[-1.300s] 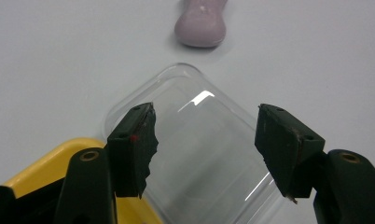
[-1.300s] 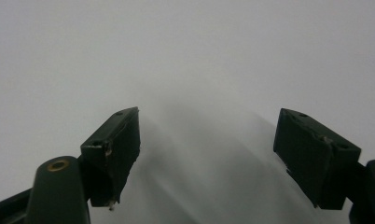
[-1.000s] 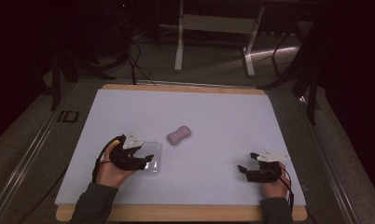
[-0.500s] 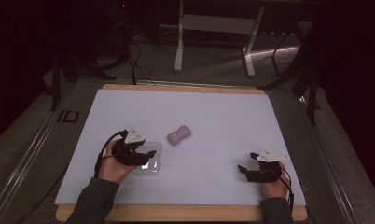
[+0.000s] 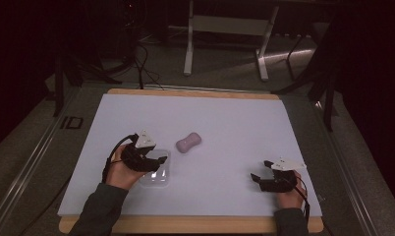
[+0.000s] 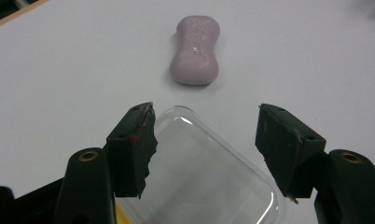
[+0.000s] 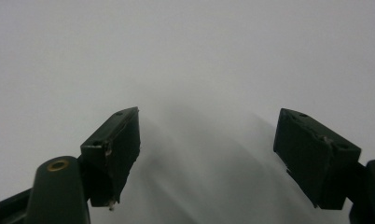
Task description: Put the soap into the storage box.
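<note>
A pale pink bar of soap (image 5: 188, 142) (image 6: 196, 51) lies on the white table top, left of centre. Just in front of it sits a clear plastic soap case (image 5: 156, 176) (image 6: 209, 172). My left gripper (image 5: 158, 164) (image 6: 206, 116) hovers over the case's far end, pointing at the soap. Its jaws have just been opening; the case lies between them, and the pads stand apart from its rim. My right gripper (image 5: 260, 169) (image 7: 206, 116) rests open near the front right of the table, with only bare table top between its jaws.
The white table top (image 5: 235, 123) has a wooden border (image 5: 185, 225). Beyond the far edge, a dark floor holds cables (image 5: 141, 59) and a metal stand's legs (image 5: 225, 44).
The left hand has shifted slightly away from the person, and its jaws stand a little wider over the clear case. The right hand has kept still.
</note>
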